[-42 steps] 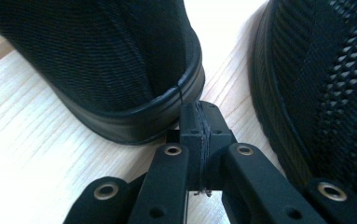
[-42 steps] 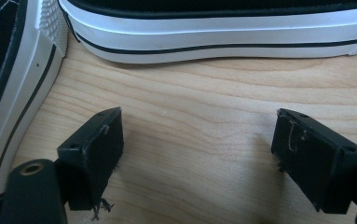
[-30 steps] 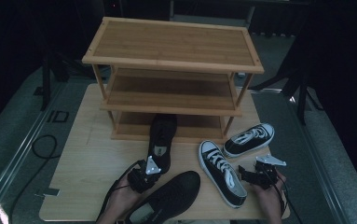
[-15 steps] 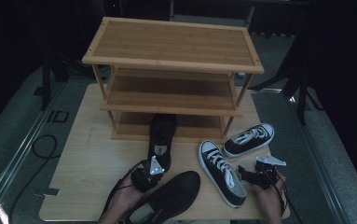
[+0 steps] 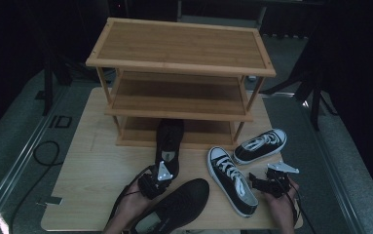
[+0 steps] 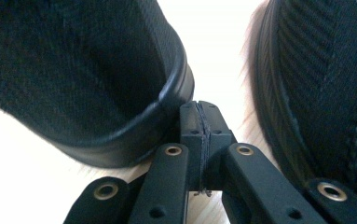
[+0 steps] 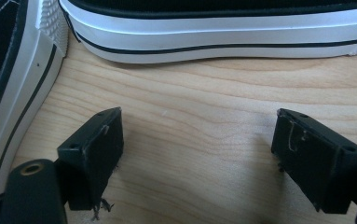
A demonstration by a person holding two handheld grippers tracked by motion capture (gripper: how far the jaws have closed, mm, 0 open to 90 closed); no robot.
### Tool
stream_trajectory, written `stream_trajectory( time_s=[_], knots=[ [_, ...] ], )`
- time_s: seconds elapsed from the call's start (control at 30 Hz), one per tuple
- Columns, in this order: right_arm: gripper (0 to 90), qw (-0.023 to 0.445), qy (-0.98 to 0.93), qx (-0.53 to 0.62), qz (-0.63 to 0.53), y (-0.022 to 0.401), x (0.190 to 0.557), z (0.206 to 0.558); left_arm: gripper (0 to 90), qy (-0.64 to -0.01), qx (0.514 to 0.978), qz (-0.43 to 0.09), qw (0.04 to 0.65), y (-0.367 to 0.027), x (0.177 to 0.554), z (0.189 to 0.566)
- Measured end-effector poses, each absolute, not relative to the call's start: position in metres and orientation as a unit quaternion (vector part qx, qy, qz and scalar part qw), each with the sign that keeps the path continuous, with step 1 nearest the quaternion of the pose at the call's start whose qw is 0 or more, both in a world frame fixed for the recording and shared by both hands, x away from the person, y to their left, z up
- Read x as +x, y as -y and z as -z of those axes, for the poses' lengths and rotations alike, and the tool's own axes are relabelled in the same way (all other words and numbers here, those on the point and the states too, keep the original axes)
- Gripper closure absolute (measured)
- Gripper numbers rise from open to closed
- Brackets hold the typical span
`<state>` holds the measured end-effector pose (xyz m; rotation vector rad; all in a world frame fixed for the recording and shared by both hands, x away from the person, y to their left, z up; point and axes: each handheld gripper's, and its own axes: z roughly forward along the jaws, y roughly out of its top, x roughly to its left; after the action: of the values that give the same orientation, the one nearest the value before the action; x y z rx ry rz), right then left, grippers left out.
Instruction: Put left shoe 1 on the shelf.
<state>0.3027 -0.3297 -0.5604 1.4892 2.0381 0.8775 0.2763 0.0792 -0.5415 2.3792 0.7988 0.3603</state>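
Note:
My left gripper [image 5: 156,179] sits on the wooden board between two black shoes, jaws shut with nothing between them. In the left gripper view its tips [image 6: 199,108] rest against the heel of one black shoe [image 6: 73,70], with the other black shoe [image 6: 320,84] to the right. The first black shoe [image 5: 168,145] points toe-first at the wooden rack [image 5: 179,66]. The second [image 5: 177,207] lies by the front edge. My right gripper [image 5: 261,183] stands open [image 7: 199,140] over bare wood, beside two black-and-white sneakers [image 5: 230,174] [image 5: 261,145].
The three-tier rack stands at the back of the board [image 5: 96,165], its bottom shelf just beyond the black shoe's toe. A sneaker's white sole [image 7: 213,30] runs along the far side of my right gripper, and another sneaker [image 7: 8,74] lies at its left. A cable [image 5: 43,151] loops on the floor at left.

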Motion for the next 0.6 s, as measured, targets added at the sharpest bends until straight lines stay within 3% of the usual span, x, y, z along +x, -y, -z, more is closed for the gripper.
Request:
stream_trajectory(
  time_s=[0.4,0.6],
  knots=[
    [16.7,0.232,-0.742,0.542,-0.319,0.330,0.303,0.560,89.8,-0.296,0.895,-0.145,0.301,-0.070,0.284,0.539],
    [16.7,0.232,-0.742,0.541,-0.320,0.330,0.303,0.560,89.6,-0.325,0.878,-0.164,0.311,-0.078,0.296,0.530]
  ],
)
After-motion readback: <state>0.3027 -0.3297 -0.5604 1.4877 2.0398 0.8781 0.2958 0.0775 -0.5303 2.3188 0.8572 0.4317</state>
